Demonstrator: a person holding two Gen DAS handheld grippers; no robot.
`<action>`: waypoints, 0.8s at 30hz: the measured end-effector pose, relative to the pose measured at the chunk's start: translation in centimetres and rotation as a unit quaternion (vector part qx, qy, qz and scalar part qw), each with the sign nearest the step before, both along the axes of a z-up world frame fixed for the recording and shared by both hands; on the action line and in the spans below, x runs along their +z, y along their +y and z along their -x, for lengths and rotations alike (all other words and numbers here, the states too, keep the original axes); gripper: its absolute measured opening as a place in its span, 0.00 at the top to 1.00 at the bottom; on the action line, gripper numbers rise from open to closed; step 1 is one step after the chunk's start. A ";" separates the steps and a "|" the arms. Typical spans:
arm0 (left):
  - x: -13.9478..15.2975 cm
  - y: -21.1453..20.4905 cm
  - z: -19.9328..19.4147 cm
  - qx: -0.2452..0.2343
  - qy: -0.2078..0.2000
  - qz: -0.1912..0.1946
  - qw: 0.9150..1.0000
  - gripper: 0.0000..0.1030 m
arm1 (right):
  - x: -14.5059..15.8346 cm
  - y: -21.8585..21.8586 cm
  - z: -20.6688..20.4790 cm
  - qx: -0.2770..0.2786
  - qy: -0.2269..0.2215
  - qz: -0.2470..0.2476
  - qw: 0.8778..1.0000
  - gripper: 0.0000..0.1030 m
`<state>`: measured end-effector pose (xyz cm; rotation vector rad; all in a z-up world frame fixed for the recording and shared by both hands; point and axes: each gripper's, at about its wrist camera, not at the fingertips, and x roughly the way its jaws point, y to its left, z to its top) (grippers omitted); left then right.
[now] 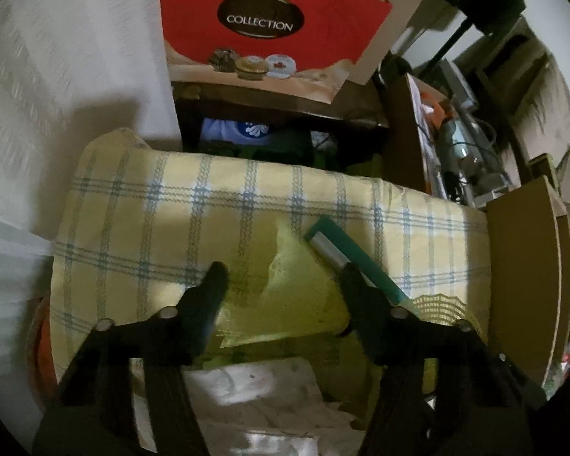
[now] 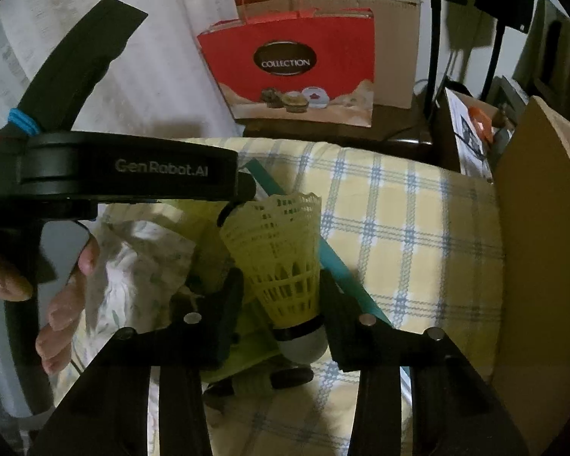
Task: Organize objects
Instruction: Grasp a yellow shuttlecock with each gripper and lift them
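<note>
My right gripper (image 2: 283, 285) is shut on a yellow plastic shuttlecock (image 2: 281, 254), skirt up, cork end down, above a yellow checked cloth (image 2: 418, 235). My left gripper (image 1: 281, 277) is open around a yellow-green bag or pouch (image 1: 285, 296) lying on the same cloth (image 1: 152, 228). A teal tube with a silver end (image 1: 342, 254) lies slanted beside the left gripper's right finger. It also shows behind the shuttlecock in the right wrist view (image 2: 342, 277). The shuttlecock's skirt edge peeks in at the left wrist view's right (image 1: 440, 306). The left gripper's body (image 2: 106, 171) crosses the right wrist view.
A red "Collection" paper bag (image 1: 269, 26) stands on a dark table behind the cloth, also in the right wrist view (image 2: 292, 72). A brown cardboard panel (image 2: 543, 266) rises at the right. A pale floral cloth (image 2: 140, 258) lies at the left. A white wall is behind.
</note>
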<state>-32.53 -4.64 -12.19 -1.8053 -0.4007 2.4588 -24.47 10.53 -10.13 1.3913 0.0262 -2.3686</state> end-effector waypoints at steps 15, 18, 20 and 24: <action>3.5 -2.5 -3.2 0.020 0.039 -0.062 0.997 0.92 | 2.6 1.3 -1.9 -0.006 0.028 0.015 0.999 0.69; 4.8 -2.3 -4.0 0.015 0.051 -0.064 0.997 0.93 | 3.4 1.6 -2.4 -0.008 0.035 0.014 0.999 0.69; 6.1 -2.1 -4.7 0.009 0.062 -0.063 0.996 0.93 | 4.2 2.1 -2.9 -0.010 0.041 0.017 0.999 0.69; 8.7 -0.9 -6.2 -0.015 0.081 -0.065 0.994 0.93 | 6.1 3.0 -4.0 -0.018 0.054 0.019 0.998 0.69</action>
